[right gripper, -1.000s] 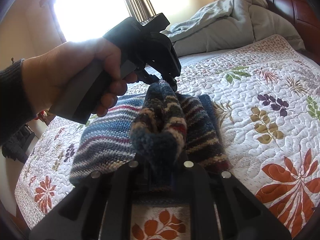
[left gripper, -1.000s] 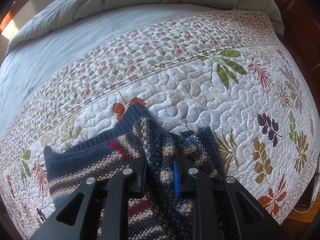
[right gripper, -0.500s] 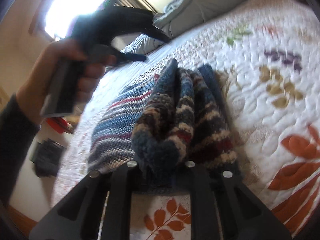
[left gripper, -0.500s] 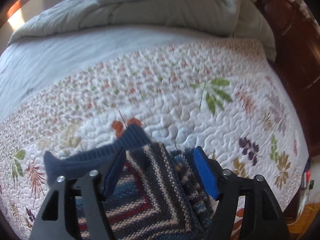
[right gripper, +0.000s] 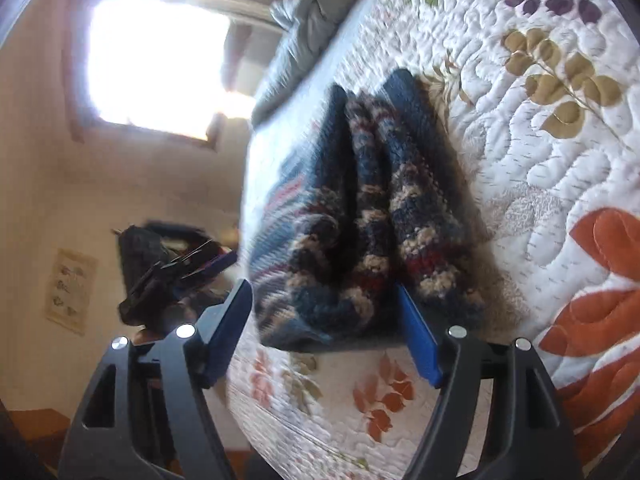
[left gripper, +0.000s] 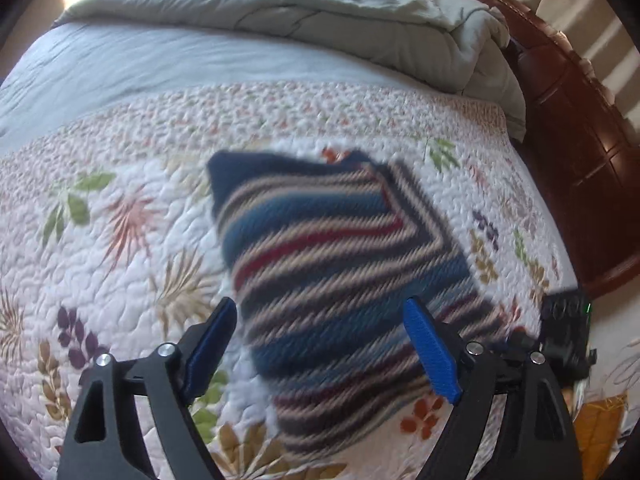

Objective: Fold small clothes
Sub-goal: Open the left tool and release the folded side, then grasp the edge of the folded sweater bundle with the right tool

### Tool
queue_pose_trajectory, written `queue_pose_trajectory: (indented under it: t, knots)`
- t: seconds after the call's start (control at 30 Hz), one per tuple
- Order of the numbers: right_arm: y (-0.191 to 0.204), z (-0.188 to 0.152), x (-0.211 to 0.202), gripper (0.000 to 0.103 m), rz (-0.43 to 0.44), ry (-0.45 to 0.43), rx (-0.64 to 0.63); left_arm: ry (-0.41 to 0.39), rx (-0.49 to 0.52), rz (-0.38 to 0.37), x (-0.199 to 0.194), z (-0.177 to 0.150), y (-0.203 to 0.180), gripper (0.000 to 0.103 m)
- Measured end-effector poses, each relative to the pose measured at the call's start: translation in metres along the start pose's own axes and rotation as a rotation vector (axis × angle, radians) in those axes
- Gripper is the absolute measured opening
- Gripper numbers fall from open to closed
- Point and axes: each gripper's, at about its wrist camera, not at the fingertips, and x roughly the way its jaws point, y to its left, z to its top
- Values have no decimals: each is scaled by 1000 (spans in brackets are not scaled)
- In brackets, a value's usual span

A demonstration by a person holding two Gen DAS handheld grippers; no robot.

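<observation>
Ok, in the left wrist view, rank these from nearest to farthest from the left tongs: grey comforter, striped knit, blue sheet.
1. Striped knit: directly ahead of the open left tongs, flat on the quilt.
2. Blue sheet: beyond the quilt's far edge.
3. Grey comforter: bunched at the far end, by the headboard.

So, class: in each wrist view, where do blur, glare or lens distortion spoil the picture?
Left wrist view: the striped knit garment is smeared by motion blur; the fisheye bows the quilt. Right wrist view: the window is blown out white, the picture's left side is streaked, the garment's near edge stays fairly sharp.
</observation>
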Motion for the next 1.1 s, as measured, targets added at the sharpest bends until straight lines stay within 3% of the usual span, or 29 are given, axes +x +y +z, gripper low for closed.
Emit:
queue_pose_trajectory:
  t: [0.07, 0.17, 0.23, 0.4, 0.53, 0.63, 0.7, 0.77, 0.87, 0.93, 1.1]
  knots:
    - [9, 4, 11, 72, -59, 63, 3, -16, -13, -9, -3, -14, 11, 86]
    - [16, 16, 28, 67, -76, 121, 40, 3, -43, -43, 1, -24, 19, 86]
    - [20, 26, 36, 25, -81, 138, 55, 4, -32, -47, 2, -28, 17, 86]
    - [63, 45, 10, 19, -129, 70, -68, -11, 12, -78, -5, -31, 0, 86]
    - [81, 30, -31, 18, -167, 1, -172, -9, 32, -106, -6, -33, -11, 86]
    - [43, 15, -42, 18, -228, -52, -159, -4, 58, -106, 2, -36, -21, 86]
    - [6, 9, -30, 19, -177, -27, -99, 0, 75, -102, 7, -38, -27, 86]
    - [-4, 3, -24, 21, -136, -55, -131, 14, 87, -101, 13, -38, -31, 86]
    - [-9, 7, -28, 33, -58, -53, -111, 58, 97, -68, 27, -39, -34, 86]
    - [-7, 19, -34, 60, -32, -56, -93, 92, 99, -37, 38, -41, -34, 86]
    - [4, 62, -37, 64, -50, -19, -81, 133, 77, -20, 57, -51, -26, 87]
